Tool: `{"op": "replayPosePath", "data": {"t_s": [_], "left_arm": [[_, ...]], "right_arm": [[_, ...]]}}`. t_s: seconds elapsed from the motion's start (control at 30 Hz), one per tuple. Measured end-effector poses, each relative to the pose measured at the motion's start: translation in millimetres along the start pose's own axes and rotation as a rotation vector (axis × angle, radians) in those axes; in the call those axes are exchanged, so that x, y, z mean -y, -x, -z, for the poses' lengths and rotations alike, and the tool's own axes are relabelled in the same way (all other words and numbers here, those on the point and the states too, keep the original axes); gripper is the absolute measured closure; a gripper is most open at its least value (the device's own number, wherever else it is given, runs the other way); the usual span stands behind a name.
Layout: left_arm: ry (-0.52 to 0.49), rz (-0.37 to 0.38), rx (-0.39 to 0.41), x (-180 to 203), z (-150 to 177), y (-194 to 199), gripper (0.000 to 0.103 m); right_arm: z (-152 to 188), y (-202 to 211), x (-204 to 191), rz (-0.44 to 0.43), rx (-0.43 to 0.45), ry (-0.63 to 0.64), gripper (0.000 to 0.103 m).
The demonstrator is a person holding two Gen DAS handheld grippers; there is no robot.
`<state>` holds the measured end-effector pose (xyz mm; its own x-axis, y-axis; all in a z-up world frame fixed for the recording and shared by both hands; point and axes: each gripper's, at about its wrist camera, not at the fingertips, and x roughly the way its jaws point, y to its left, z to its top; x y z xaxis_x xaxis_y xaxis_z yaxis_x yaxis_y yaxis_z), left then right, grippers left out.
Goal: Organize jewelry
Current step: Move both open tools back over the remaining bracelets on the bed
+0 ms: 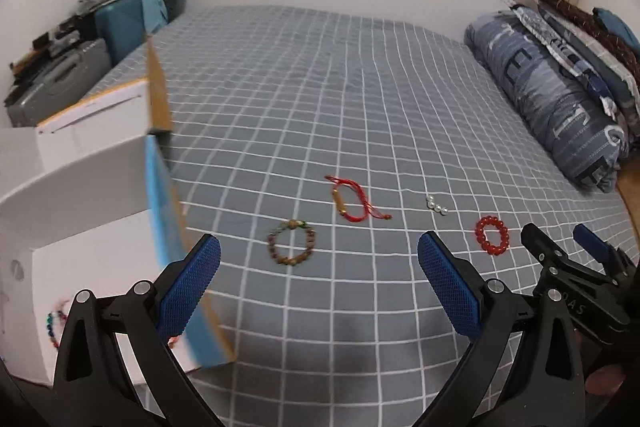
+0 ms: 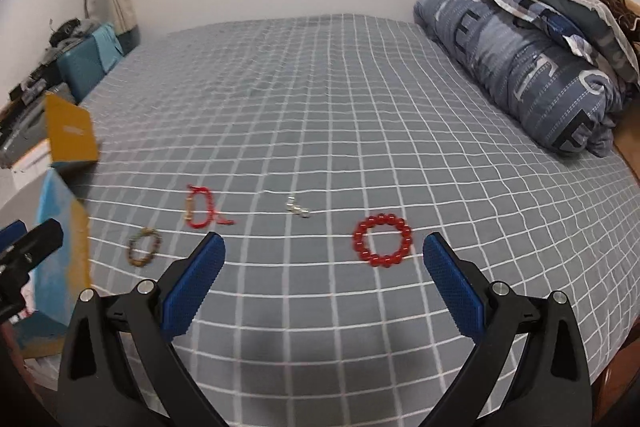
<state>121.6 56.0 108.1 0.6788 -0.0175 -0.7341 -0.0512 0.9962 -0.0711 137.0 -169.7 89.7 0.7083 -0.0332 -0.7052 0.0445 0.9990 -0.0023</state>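
Observation:
Several pieces of jewelry lie in a loose row on the grey checked bed sheet [image 1: 320,99]. A brown bead bracelet [image 1: 291,242] [image 2: 144,247] lies just ahead of my left gripper [image 1: 319,247], which stands open and empty. Farther on lie a red cord bracelet [image 1: 351,201] [image 2: 202,211] and a small pearl piece [image 1: 437,205] [image 2: 298,209]. A red bead bracelet [image 2: 382,239] [image 1: 492,235] sits between and just ahead of the fingers of my right gripper [image 2: 324,245], open and empty. An open white box [image 1: 80,219] at the left holds a multicoloured bead bracelet [image 1: 54,323].
The box's blue and brown lid [image 2: 60,227] stands upright beside my left gripper. A folded blue quilt [image 2: 520,67] and pillows fill the bed's right side. Suitcases [image 1: 60,83] and clutter stand off the left edge. The sheet [image 2: 320,87] stretches far ahead.

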Motion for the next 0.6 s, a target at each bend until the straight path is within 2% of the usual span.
{"op": "replayPosePath", "data": {"t_s": [0.1,0.33,0.6], "left_arm": [[-0.028,-0.002,-0.019,10.6,-0.4,-29.7,0.006],[-0.009,-0.035,-0.097,9.8,5.7,-97.9,0.006],[0.014,-0.059,-0.148,2.8,18.5,-147.6,0.006]], "right_arm": [[-0.6,-21.0,14.2,0.012,-0.017,0.003,0.008],[10.0,-77.3,31.3,0.033,-0.088,0.023,0.008],[18.1,-118.0,52.8,0.024,-0.119,-0.028,0.008]]}}
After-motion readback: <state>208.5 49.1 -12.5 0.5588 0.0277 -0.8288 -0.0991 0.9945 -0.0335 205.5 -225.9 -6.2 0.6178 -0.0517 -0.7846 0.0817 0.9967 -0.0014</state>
